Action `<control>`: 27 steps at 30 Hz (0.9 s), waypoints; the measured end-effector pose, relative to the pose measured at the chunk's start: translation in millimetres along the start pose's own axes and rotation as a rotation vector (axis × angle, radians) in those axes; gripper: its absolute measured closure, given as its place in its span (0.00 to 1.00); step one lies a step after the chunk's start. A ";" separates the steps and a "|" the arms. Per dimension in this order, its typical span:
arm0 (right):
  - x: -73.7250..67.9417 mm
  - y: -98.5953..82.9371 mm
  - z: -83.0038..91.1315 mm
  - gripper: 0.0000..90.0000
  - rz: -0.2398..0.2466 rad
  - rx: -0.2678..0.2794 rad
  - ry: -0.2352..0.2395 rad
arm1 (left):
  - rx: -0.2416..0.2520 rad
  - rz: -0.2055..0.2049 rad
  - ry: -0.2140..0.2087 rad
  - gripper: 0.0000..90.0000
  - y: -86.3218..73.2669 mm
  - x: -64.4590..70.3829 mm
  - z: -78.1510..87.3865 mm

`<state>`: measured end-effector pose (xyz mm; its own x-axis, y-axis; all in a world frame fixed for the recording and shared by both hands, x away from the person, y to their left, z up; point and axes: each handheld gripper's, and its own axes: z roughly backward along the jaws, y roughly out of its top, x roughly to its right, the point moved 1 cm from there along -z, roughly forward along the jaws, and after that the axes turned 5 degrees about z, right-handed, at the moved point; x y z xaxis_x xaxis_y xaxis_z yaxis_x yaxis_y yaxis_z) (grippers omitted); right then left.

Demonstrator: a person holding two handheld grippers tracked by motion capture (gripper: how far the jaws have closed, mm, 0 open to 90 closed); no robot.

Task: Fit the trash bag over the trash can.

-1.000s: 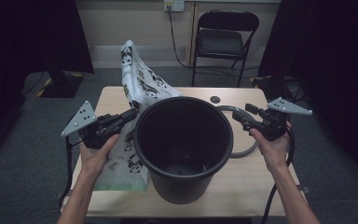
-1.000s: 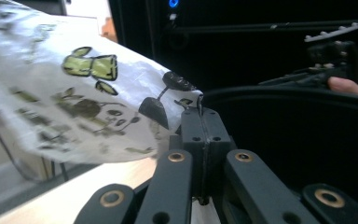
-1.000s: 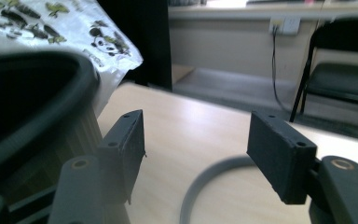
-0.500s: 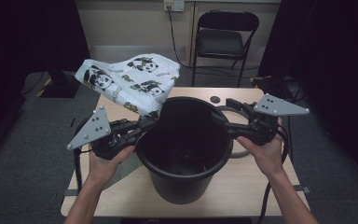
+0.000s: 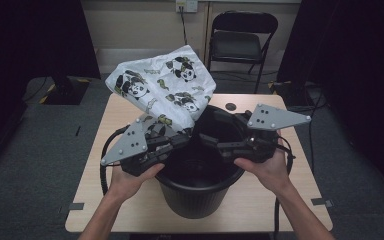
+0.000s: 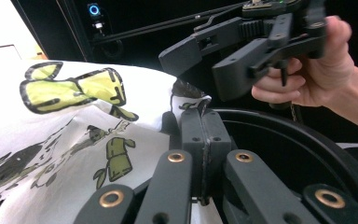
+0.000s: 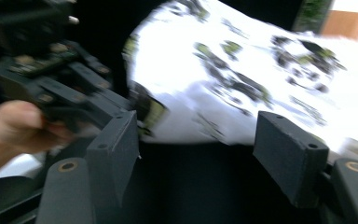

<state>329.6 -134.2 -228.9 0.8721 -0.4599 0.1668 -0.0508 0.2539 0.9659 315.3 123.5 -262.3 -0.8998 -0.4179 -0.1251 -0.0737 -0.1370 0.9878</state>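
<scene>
Left tool (image 5: 182, 141) clenched on panda bag (image 5: 162, 90): light, limp, slippery; right tool (image 5: 207, 141) released; best pinched at hem over bin (image 5: 200, 192).

Your high view sits above your side of the surface (image 5: 130, 107), facing forward and down, far enough to take in both forearms and the folding chair (image 5: 240, 40) beyond. Your left gripper (image 6: 204, 122) view looks along its own jaws from very close, across the black bucket (image 6: 303, 154) rim. Your right gripper (image 7: 205, 149) view is equally close and blurred. All 3 views share the panda-print bag (image 5: 165, 92).
</scene>
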 end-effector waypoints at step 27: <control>-6.0 5.2 -14.6 1.00 -0.056 0.000 0.156 | 0.072 0.043 -0.011 0.60 -3.4 -5.6 22.6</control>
<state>331.3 -117.7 -227.8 0.9386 -0.3356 0.0804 -0.0006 0.2314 0.9729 310.9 146.6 -262.9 -0.9076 -0.4119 -0.0818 -0.0651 -0.0544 0.9964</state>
